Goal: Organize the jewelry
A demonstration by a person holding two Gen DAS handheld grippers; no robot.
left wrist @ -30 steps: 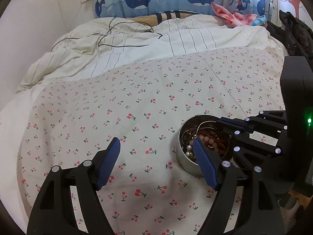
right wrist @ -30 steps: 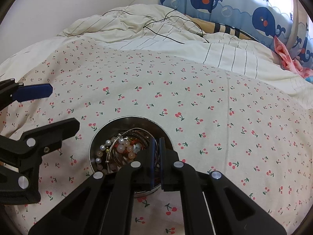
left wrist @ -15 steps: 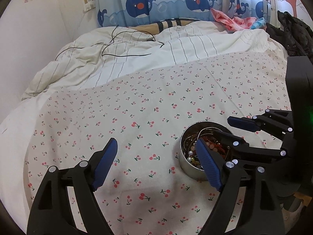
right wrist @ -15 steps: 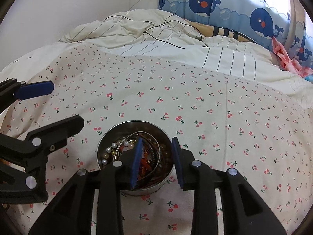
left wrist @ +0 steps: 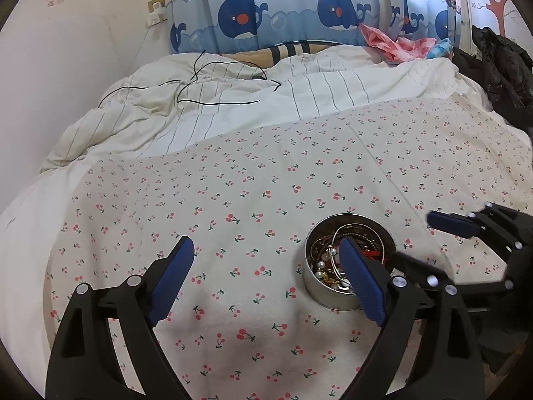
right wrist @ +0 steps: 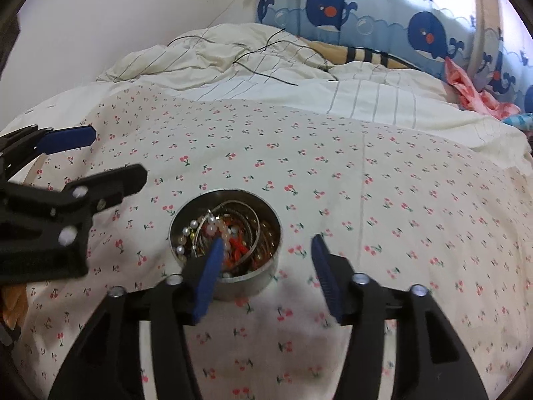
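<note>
A round metal tin stands on the cherry-print bedsheet; it also shows in the right wrist view. It holds tangled jewelry: pearl beads, silver bangles, red pieces. My left gripper is open and empty, to the left of the tin, its right finger in front of the tin's rim. My right gripper is open and empty, raised just in front of the tin, its left finger overlapping the tin's near side.
A cherry-print sheet covers the near bed. A striped white duvet with a black cable lies behind. Whale curtains hang at the back; dark clothing sits at the far right.
My right gripper was shut inside the tin; it has opened wide and pulled back and up, empty. The left gripper has lifted slightly and stays open.
</note>
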